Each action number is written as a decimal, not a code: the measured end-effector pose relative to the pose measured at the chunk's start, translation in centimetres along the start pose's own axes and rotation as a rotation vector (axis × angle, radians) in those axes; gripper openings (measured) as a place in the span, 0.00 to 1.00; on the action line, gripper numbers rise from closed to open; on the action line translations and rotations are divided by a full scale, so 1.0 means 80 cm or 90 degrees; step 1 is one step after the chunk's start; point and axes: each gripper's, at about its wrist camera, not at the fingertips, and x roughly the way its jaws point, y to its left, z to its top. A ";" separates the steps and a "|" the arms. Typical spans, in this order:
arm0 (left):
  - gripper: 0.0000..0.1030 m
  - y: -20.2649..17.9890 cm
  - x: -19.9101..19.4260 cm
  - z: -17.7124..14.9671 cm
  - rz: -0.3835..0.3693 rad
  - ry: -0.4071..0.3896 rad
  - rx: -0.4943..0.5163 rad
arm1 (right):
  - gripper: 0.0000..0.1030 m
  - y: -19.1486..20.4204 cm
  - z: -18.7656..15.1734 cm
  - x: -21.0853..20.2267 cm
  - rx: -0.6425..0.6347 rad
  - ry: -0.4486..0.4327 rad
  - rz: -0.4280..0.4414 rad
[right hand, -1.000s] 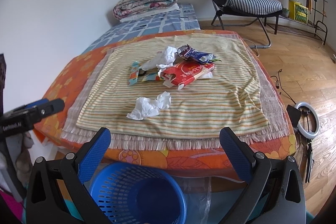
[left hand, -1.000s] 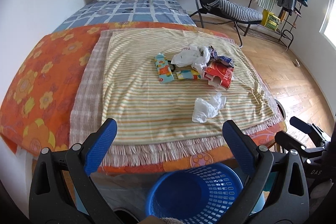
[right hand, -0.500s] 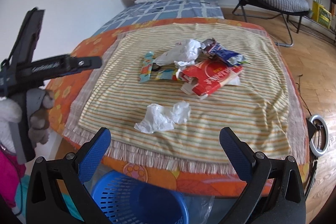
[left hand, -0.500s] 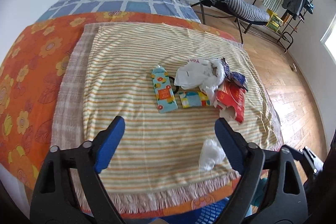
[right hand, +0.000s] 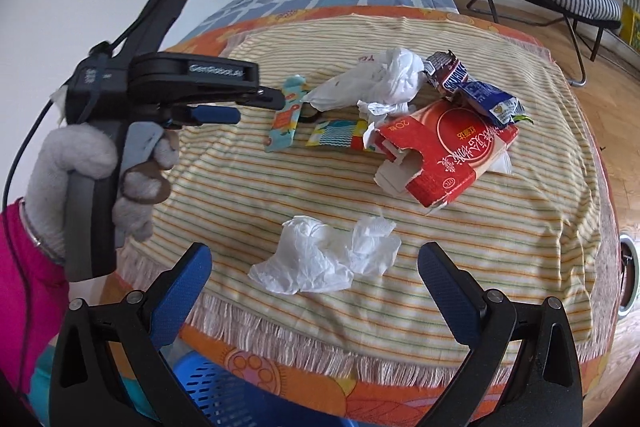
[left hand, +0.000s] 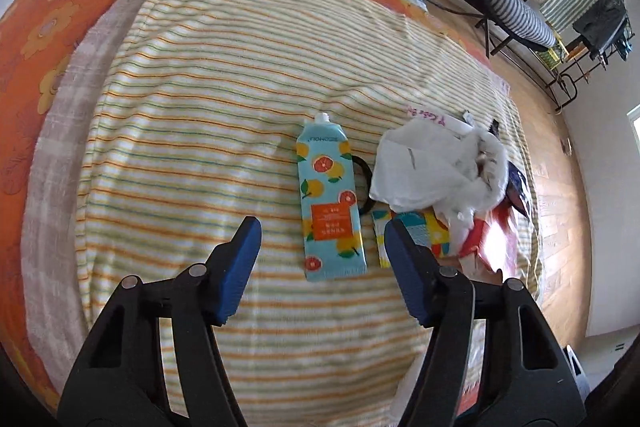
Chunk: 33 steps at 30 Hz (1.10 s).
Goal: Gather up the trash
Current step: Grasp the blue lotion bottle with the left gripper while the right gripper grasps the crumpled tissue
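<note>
Left gripper (left hand: 322,251) is now out over the striped blanket (left hand: 200,107), jaws wide either side of the citrus-print tube (left hand: 330,203). Blue basket (right hand: 216,391) drops out of the left view; right gripper (right hand: 314,279) sits closer to the crumpled tissue (right hand: 324,259)

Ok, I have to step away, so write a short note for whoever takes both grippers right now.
Left gripper: open, empty, lined up over the light-blue fruit-print tube.
Right gripper: open, empty, facing the crumpled white tissue.
Red torn carton, white plastic bag and blue snack wrappers lie on the striped blanket.
Blue plastic basket sits below the bed edge.
Nothing binned; everything remains.
</note>
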 end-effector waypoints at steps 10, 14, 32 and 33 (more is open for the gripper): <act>0.41 -0.008 0.034 0.015 0.022 0.003 -0.001 | 0.99 0.005 0.009 0.024 -0.017 0.016 -0.021; 0.36 -0.013 0.045 0.022 0.027 -0.001 -0.001 | 0.98 0.003 0.012 0.035 -0.016 0.028 -0.032; 0.35 0.010 0.010 0.009 0.063 -0.040 0.004 | 0.40 -0.011 0.010 0.078 0.011 0.083 0.010; 0.35 0.012 0.004 0.007 0.063 -0.043 0.004 | 0.37 -0.010 0.008 0.078 0.016 0.083 0.018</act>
